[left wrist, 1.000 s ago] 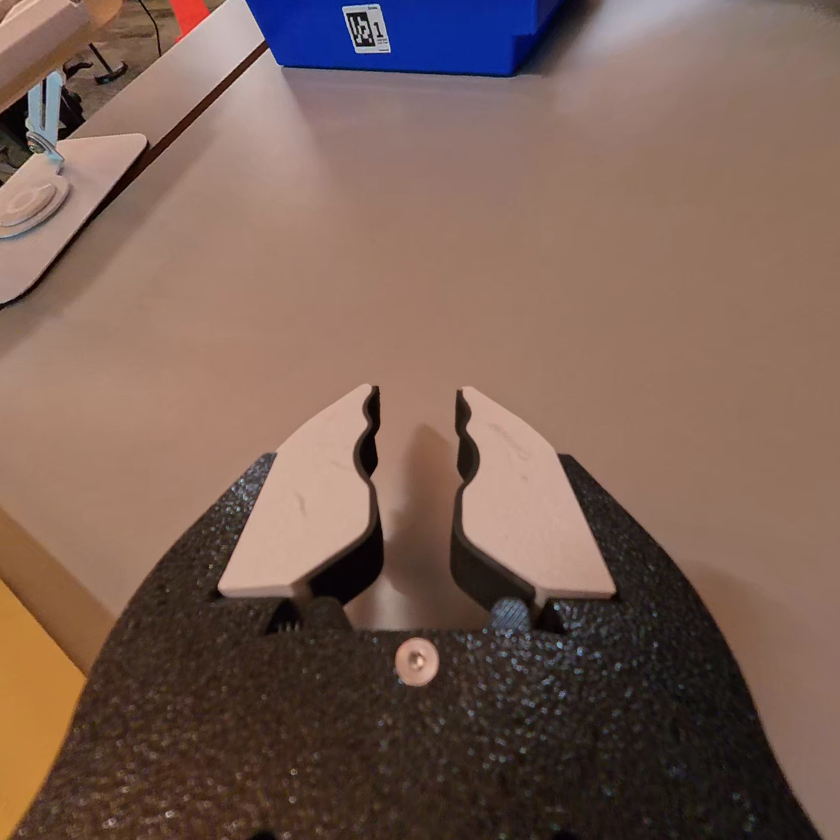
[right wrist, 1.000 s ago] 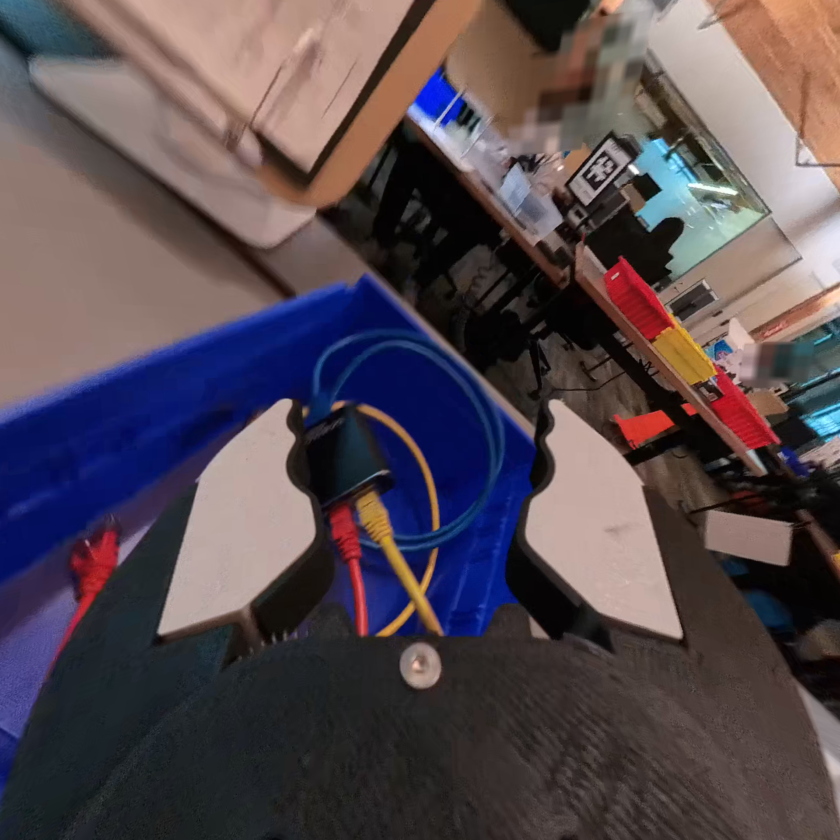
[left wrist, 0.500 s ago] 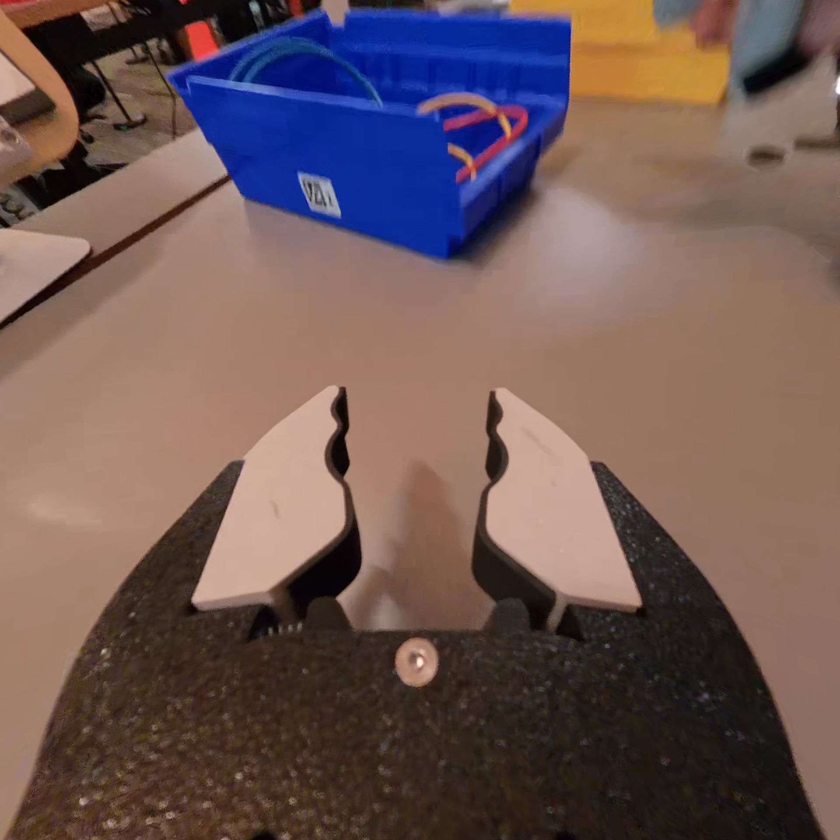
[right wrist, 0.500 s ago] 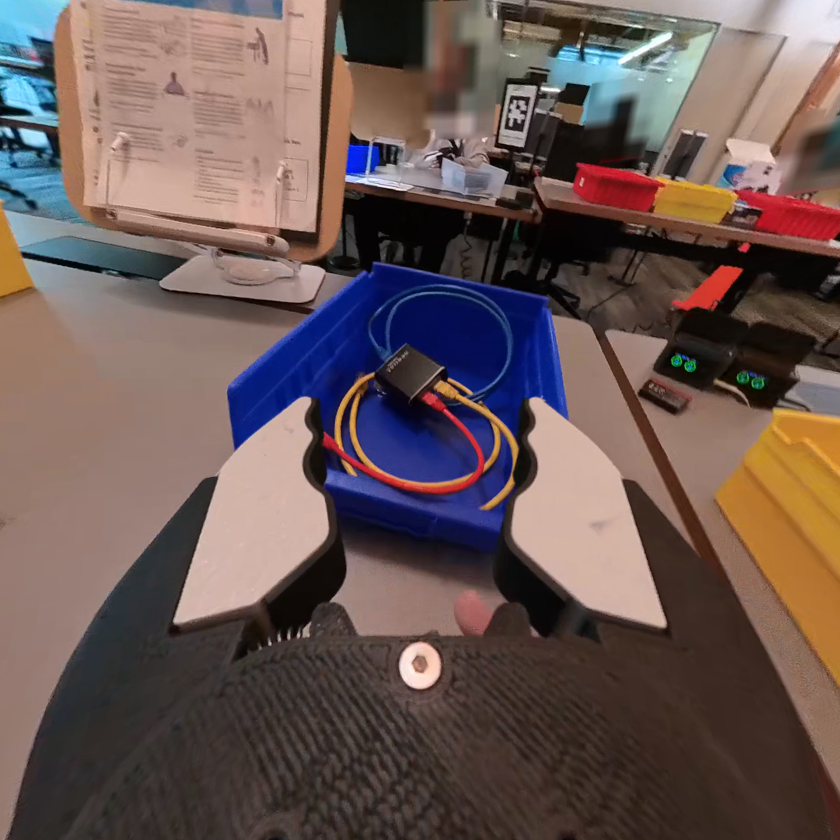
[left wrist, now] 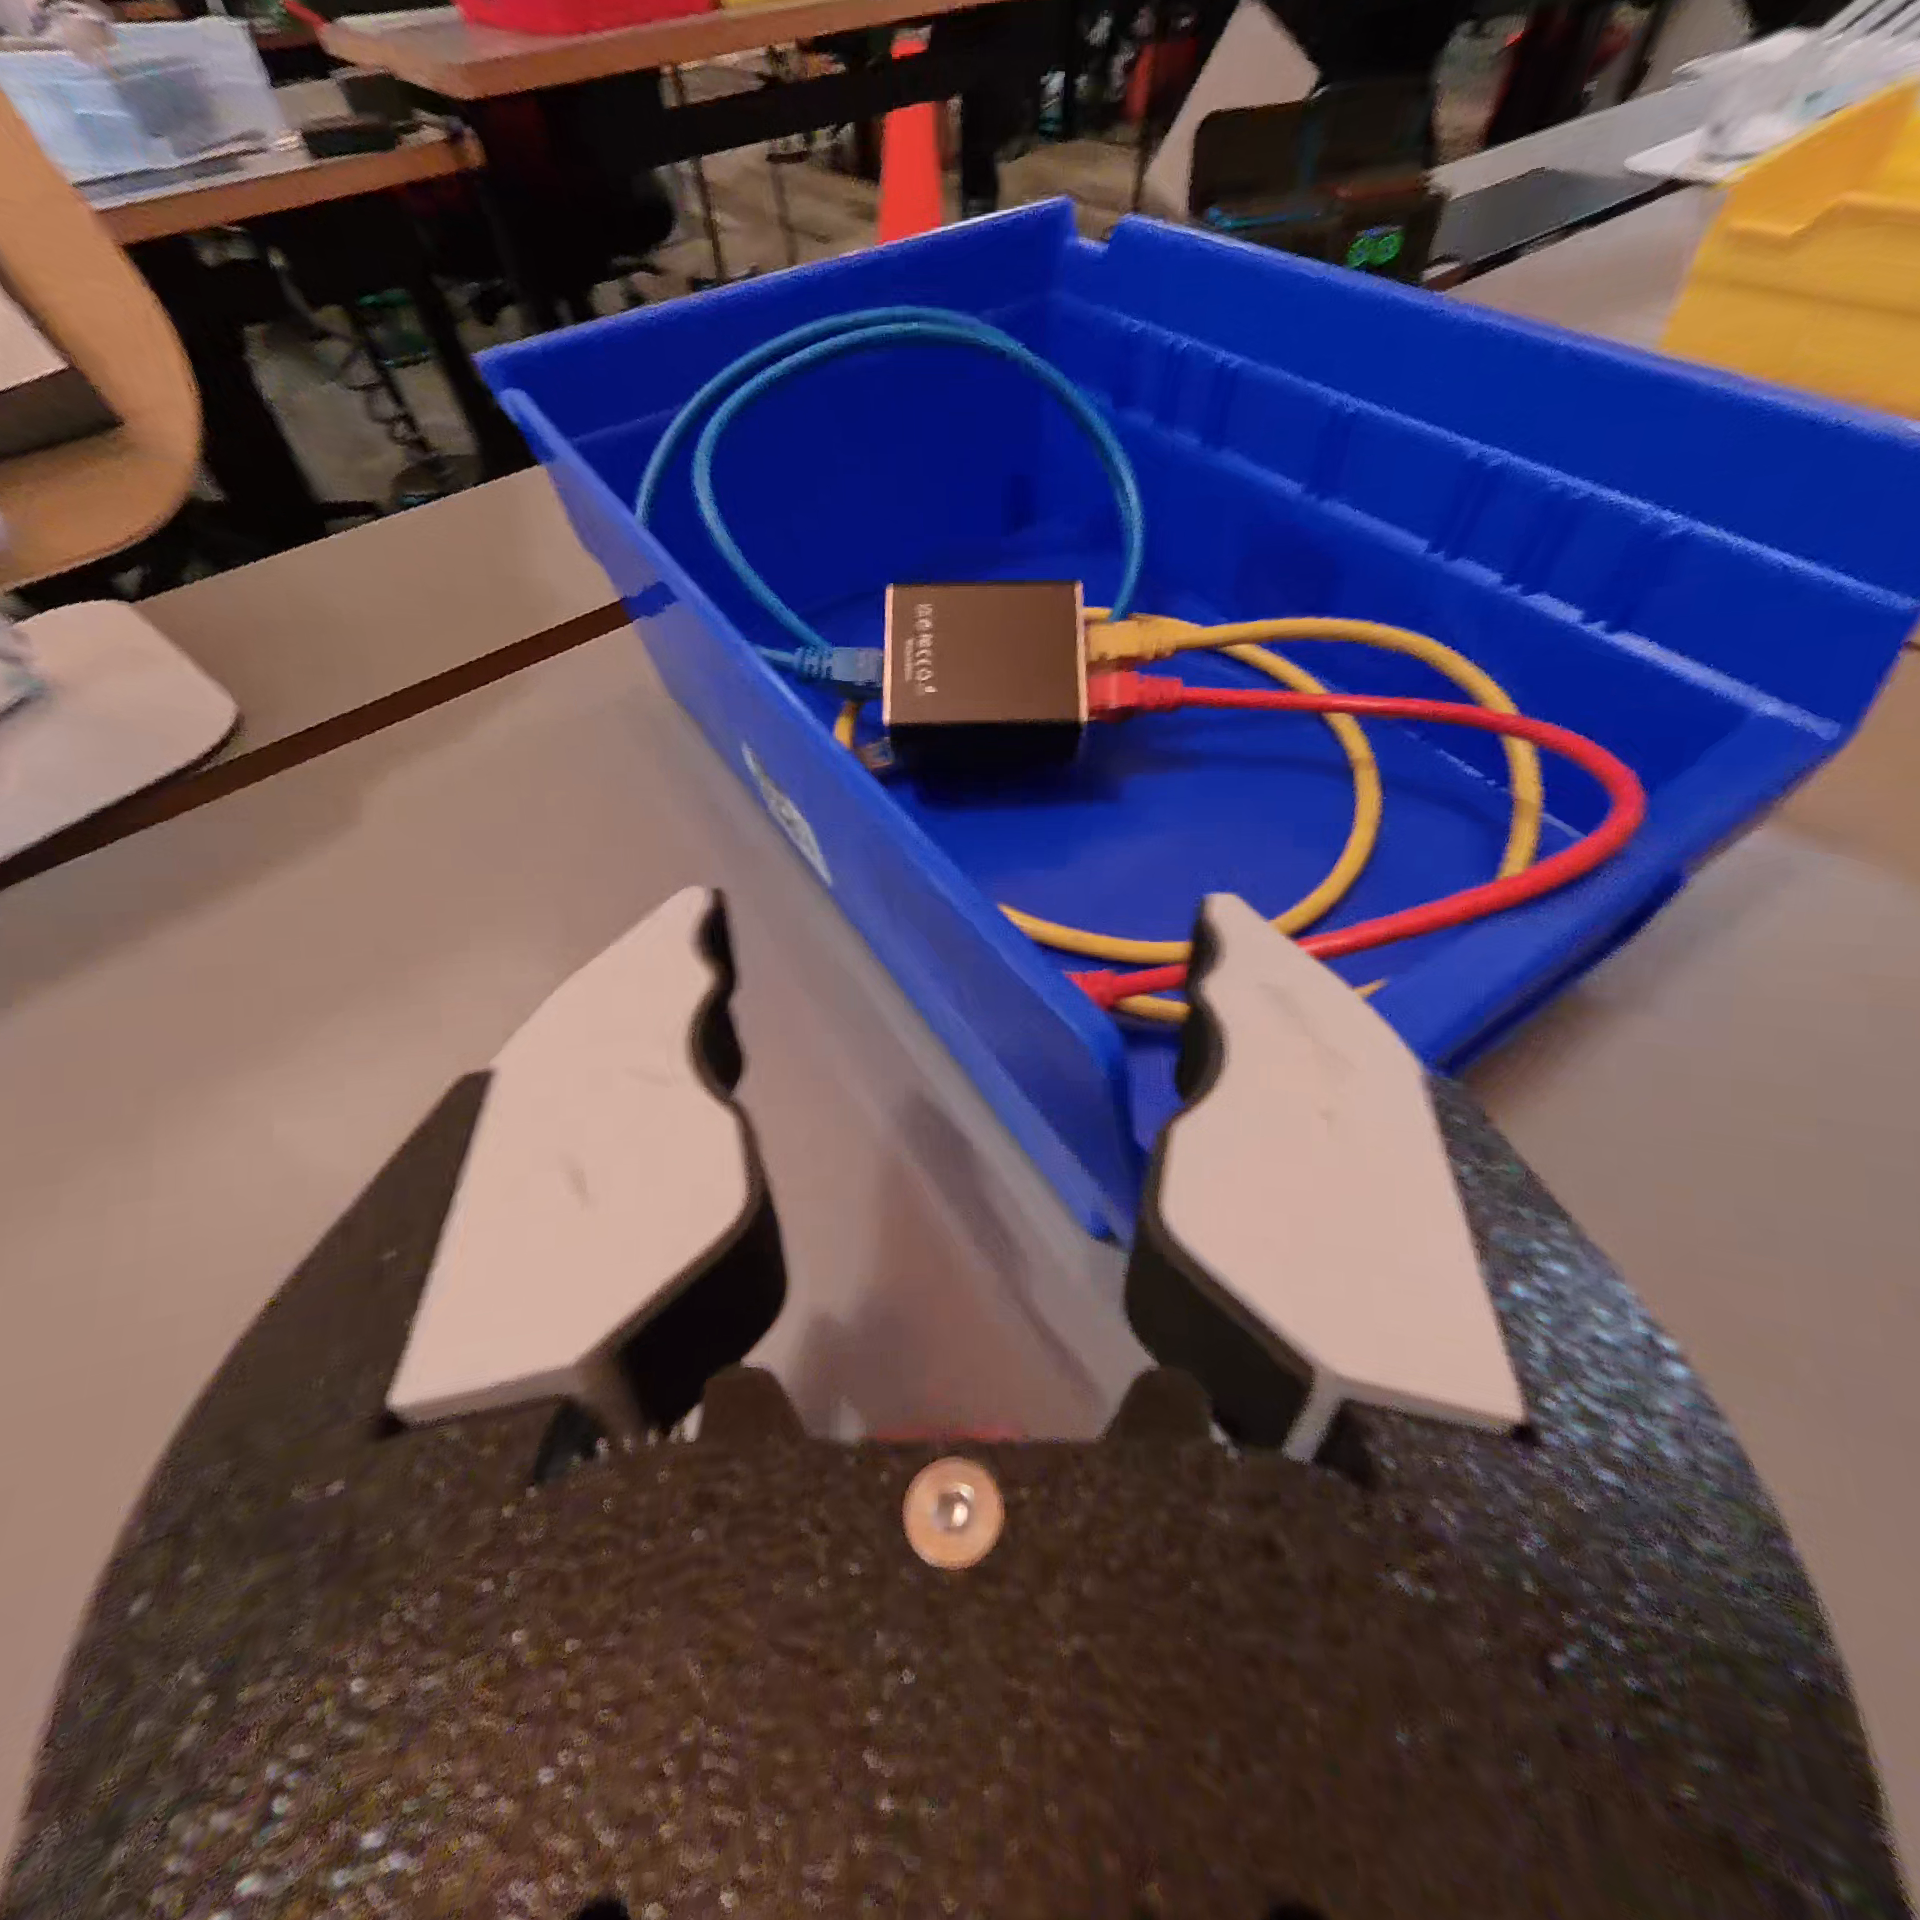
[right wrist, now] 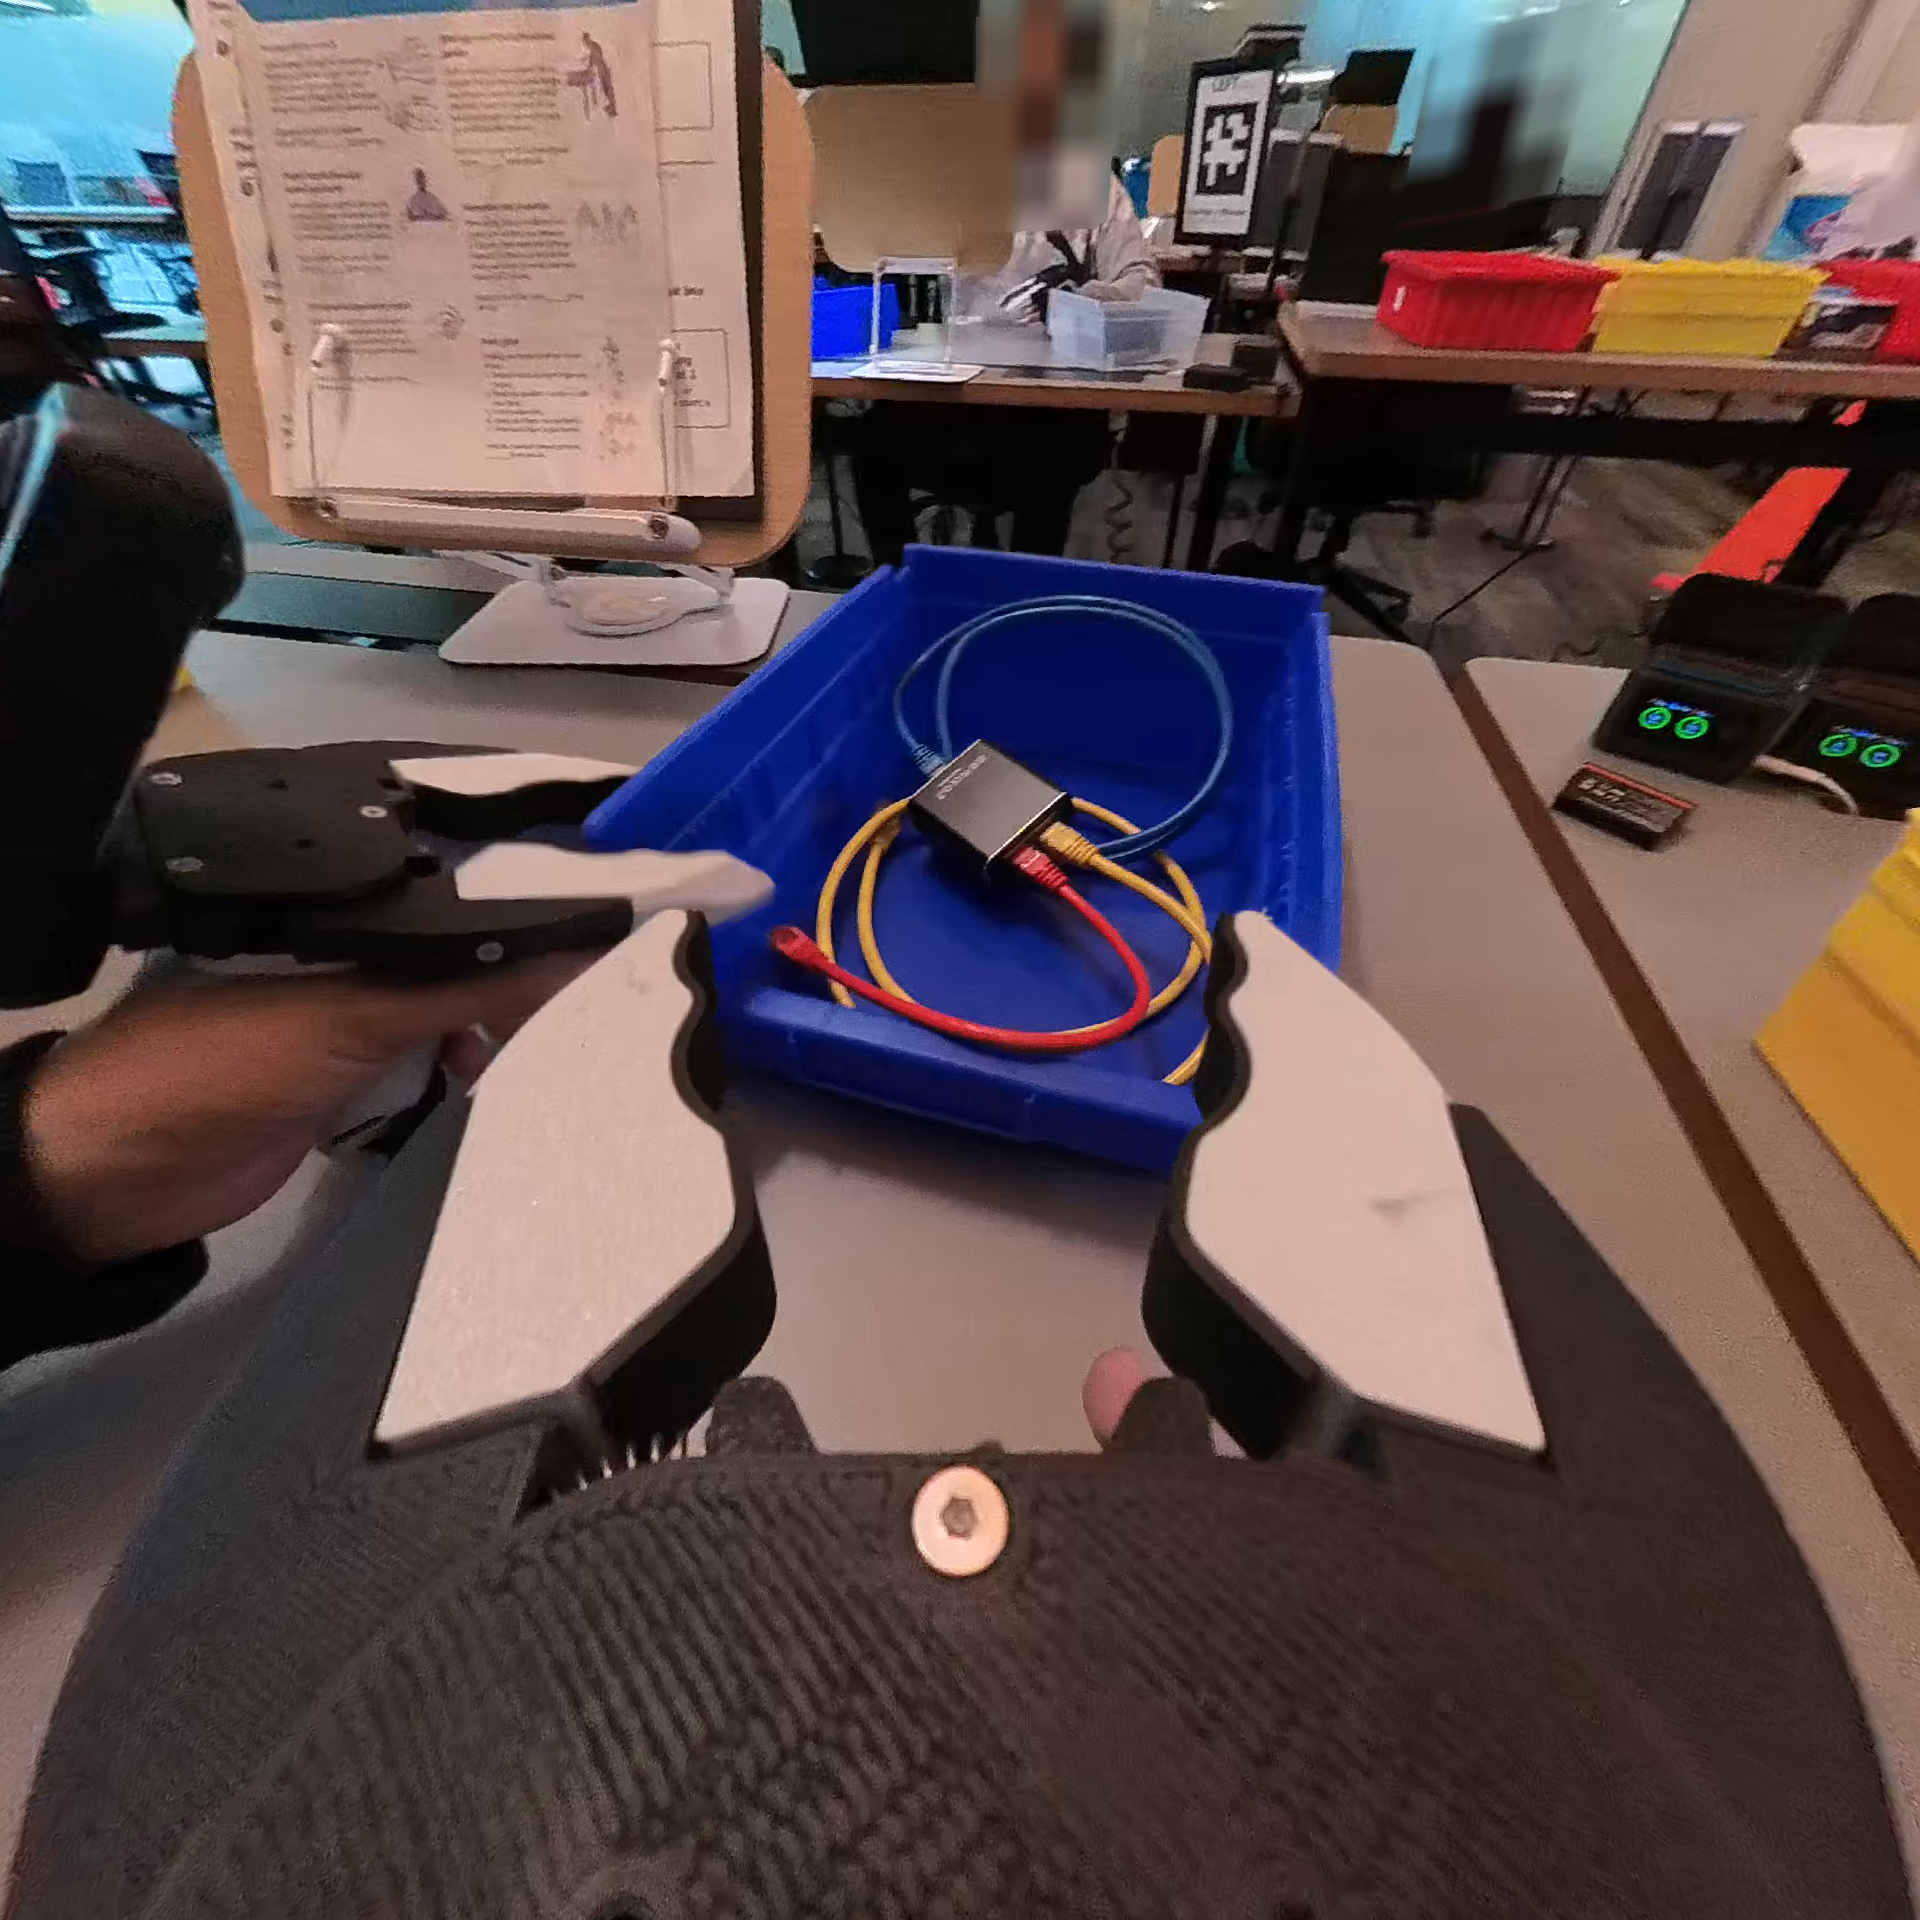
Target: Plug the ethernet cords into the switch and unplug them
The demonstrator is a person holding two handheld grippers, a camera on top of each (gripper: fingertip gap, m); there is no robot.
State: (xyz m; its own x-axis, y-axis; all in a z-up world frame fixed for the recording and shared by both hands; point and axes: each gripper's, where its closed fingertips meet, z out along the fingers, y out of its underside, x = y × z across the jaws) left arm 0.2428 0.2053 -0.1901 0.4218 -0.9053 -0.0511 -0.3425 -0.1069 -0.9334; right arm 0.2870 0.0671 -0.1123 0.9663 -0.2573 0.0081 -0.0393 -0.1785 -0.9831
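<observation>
While both tools hover over the grey table, each part reads as follows.
Left gripper [left wrist: 961,956]: jaws spread and empty; flat grey fingers with wavy inner edges on a grainy black body, astride the near corner of the bin; a hand [right wrist: 197,1112] holds it.
Right gripper [right wrist: 961,971]: jaws wide apart, nothing between them; same scalloped fingers, ribbed black body, short of the bin's low front wall.
Bin [left wrist: 1455,436]: blue moulded plastic, rectangular, ribbed inner walls, on the table [left wrist: 312,1039].
Switch [left wrist: 982,655]: small dark metallic box, flat on the bin floor, near the middle.
Blue cord [left wrist: 1122,499]: looped at the back of the bin, plug at one end of the switch.
Yellow cord [left wrist: 1371,769]: coiled; one plug in the opposite end.
Red cord [left wrist: 1621,810]: plugged beside the yellow; its other plug [right wrist: 792,942] lies loose.
Stand [right wrist: 488,260]: rounded tan board carrying printed sheets, behind the bin.
</observation>
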